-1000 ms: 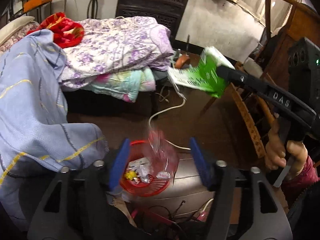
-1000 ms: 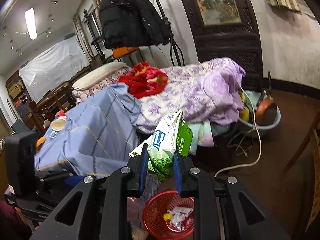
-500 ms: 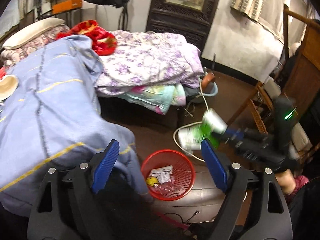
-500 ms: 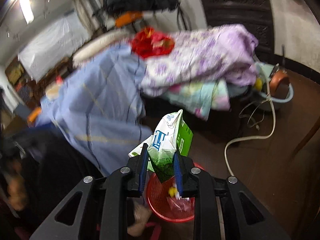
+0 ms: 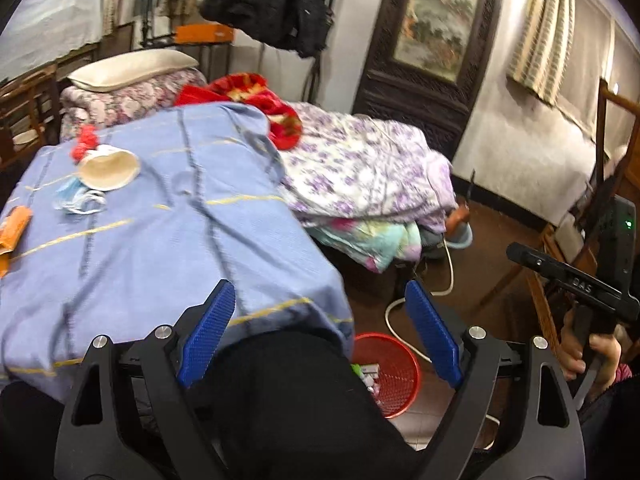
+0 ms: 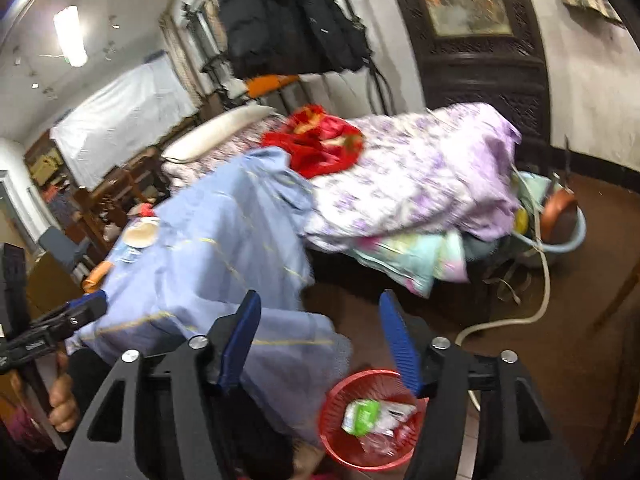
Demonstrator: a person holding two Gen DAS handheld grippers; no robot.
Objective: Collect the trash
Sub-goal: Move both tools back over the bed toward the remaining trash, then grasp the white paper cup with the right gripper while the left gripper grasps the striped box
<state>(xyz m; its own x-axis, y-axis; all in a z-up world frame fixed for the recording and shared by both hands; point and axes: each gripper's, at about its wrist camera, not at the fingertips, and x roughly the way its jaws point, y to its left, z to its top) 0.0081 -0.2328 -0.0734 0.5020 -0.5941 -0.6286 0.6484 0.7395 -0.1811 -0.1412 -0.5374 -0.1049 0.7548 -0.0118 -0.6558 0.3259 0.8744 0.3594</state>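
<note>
A red mesh basket (image 6: 332, 440) stands on the floor by the blue-draped table (image 5: 168, 248). In it lies a crumpled green-and-white carton (image 6: 360, 416) among other scraps. My right gripper (image 6: 320, 344) hovers above the basket, jaws opening, nothing between them. My left gripper (image 5: 320, 332) is higher, over the table's near edge; its jaws are wide, still opening and empty. The basket (image 5: 404, 392) shows low between its fingers. On the cloth lie a paper bowl (image 5: 108, 168), a face mask (image 5: 78, 200) and an orange wrapper (image 5: 14, 232). Each gripper appears in the other's view: right (image 5: 520, 254), left (image 6: 96, 304).
A bed with a purple floral quilt (image 5: 360, 168) and a red blanket (image 5: 256, 96) runs behind the table. A white cable (image 6: 516, 320) snakes over the brown floor toward a basin (image 6: 568, 236). Wooden chairs (image 5: 540, 300) stand at the right. A dark coat (image 6: 288, 20) hangs overhead.
The right gripper's jaws have opened and the green-and-white carton has dropped into the red basket. The left gripper has risen and swung toward the blue-draped table, its jaws wider.
</note>
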